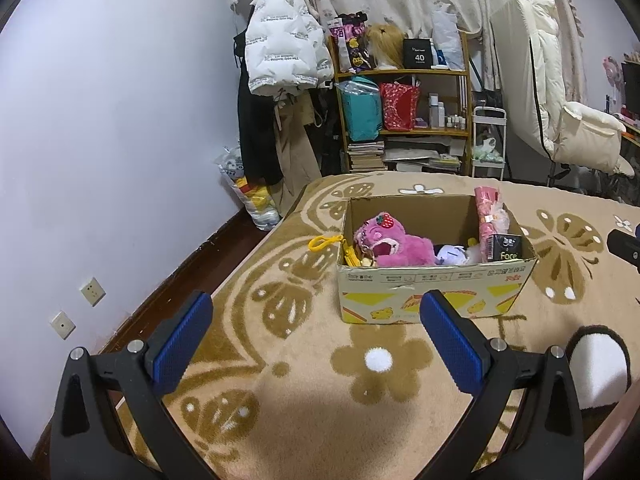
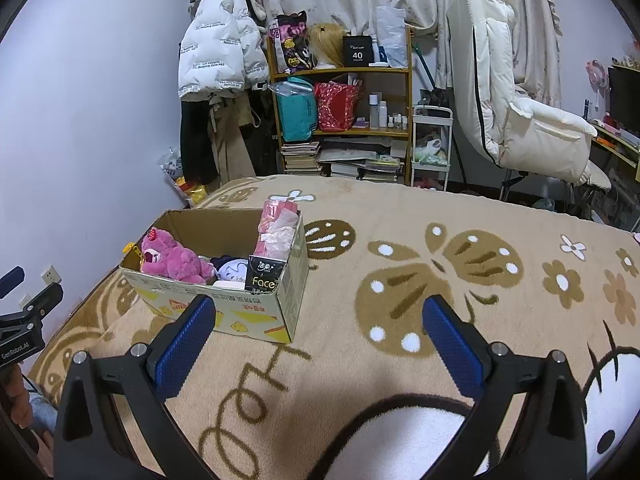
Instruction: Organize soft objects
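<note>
A cardboard box [image 1: 436,294] stands on the patterned blanket [image 1: 304,364]; it also shows in the right wrist view [image 2: 240,316]. Inside lie a pink plush bear [image 1: 394,242] [image 2: 172,258], a pale purple plush [image 1: 452,255] [image 2: 236,270], a yellow keychain toy [image 1: 340,246], a black tissue pack [image 1: 508,247] [image 2: 264,274] and a pink wrapped pack [image 1: 490,212] [image 2: 278,224]. My left gripper [image 1: 316,312] is open and empty, short of the box. My right gripper [image 2: 318,316] is open and empty, to the right of the box.
The blanket covers a bed whose left edge drops to a dark floor by the wall. Beyond the bed stand a cluttered shelf [image 1: 404,100], hanging coats [image 1: 280,48] and a white reclining chair [image 2: 520,92]. The left gripper shows at the right wrist view's left edge [image 2: 24,320].
</note>
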{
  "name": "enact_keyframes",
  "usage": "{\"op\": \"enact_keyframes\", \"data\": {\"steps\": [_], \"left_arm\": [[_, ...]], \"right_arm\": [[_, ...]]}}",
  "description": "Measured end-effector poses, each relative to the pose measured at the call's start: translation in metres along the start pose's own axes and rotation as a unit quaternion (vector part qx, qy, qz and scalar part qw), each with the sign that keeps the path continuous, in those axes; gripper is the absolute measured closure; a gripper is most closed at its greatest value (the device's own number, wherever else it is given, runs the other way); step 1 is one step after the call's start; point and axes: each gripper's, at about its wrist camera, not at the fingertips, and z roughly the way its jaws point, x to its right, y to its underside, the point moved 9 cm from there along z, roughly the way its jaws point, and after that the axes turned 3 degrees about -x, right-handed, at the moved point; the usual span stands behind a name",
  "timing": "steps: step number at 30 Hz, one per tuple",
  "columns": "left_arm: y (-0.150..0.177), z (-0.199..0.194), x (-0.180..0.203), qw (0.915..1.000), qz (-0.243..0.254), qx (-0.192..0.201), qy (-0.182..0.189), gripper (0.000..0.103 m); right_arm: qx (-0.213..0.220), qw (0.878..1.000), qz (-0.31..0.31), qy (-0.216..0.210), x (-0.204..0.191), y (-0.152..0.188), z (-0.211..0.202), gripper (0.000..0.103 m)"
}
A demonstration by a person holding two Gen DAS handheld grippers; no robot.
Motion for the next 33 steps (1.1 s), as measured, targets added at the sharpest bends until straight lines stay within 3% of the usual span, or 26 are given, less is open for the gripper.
{"op": "enact_keyframes", "data": {"steps": [33], "left_arm": [[0.0018,-0.0004,0.0052,0.9999,0.013,0.002,0.002,0.001]], "right_arm": [[-0.001,1.000,0.002,-0.001,0.0033,0.0008,0.0000,0.000]]}}
